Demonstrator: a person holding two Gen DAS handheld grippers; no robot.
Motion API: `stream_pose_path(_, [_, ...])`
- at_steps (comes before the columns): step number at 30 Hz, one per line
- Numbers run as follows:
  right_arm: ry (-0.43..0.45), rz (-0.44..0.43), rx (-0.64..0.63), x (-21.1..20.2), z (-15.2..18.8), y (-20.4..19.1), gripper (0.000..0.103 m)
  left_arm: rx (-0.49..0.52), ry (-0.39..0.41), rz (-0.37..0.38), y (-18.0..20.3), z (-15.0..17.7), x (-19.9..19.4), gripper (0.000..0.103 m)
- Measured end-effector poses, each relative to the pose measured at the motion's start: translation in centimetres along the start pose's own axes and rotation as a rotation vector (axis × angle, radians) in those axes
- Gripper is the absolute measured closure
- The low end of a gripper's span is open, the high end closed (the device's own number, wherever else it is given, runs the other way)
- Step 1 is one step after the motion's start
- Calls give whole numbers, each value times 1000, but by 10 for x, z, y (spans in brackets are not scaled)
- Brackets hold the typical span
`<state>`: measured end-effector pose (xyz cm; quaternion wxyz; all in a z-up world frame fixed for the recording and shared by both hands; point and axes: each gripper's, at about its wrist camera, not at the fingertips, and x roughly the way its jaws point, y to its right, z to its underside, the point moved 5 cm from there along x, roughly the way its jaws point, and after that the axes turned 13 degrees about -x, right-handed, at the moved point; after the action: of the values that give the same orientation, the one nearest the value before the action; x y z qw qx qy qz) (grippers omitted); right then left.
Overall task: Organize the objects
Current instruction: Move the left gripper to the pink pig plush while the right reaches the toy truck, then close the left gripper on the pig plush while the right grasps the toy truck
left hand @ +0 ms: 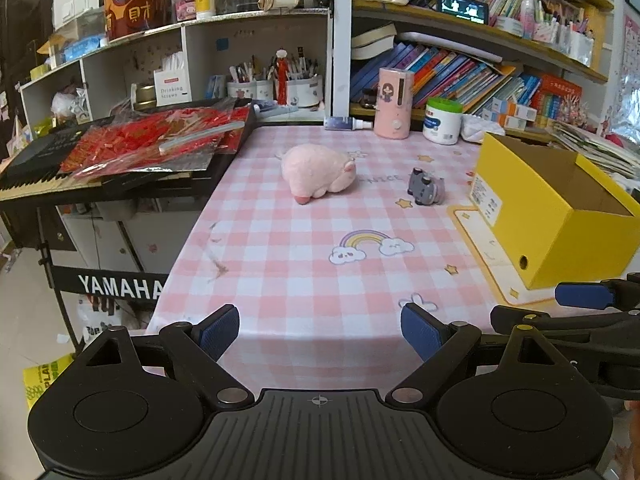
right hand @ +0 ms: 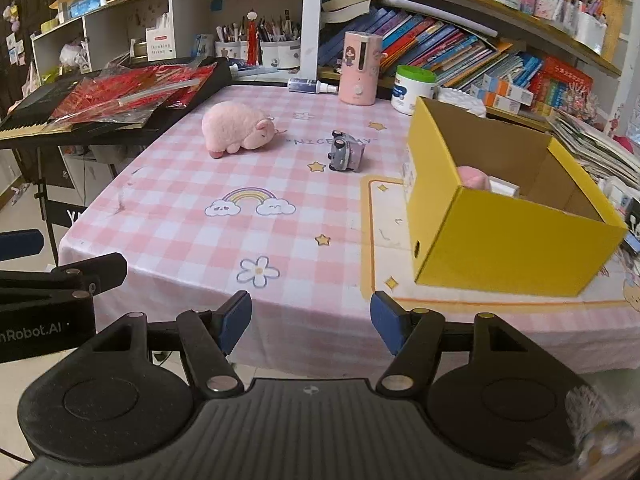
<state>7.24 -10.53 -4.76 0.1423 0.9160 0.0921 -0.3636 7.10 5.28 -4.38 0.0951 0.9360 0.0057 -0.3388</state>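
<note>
Right view alone, pink item (right hand: 474, 178) inside yellow box (right hand: 516, 248)

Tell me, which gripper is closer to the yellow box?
Right. The right gripper hangs at the table's near edge, just short of the yellow box. The left gripper sits further left, with the right gripper between it and the box.

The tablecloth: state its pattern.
Pink-and-white check tablecloth with rainbows, stars, flowers; clearest in right wrist view.
</note>
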Motion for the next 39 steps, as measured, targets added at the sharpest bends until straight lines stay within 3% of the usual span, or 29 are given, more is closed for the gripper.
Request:
stream_pose_path(15, [-6,-10,-13,85,-68,33,39,-65,-26,-57,3,-59,83,13])
stream_pose_path(28, [-28,17,80,176,-137,82,39,-88,-30,-77,22,-117,154,11])
stream_pose_path(39, [-115,-15,101,238,-151,97,39,-125,-56,-107,32,-145,221,3])
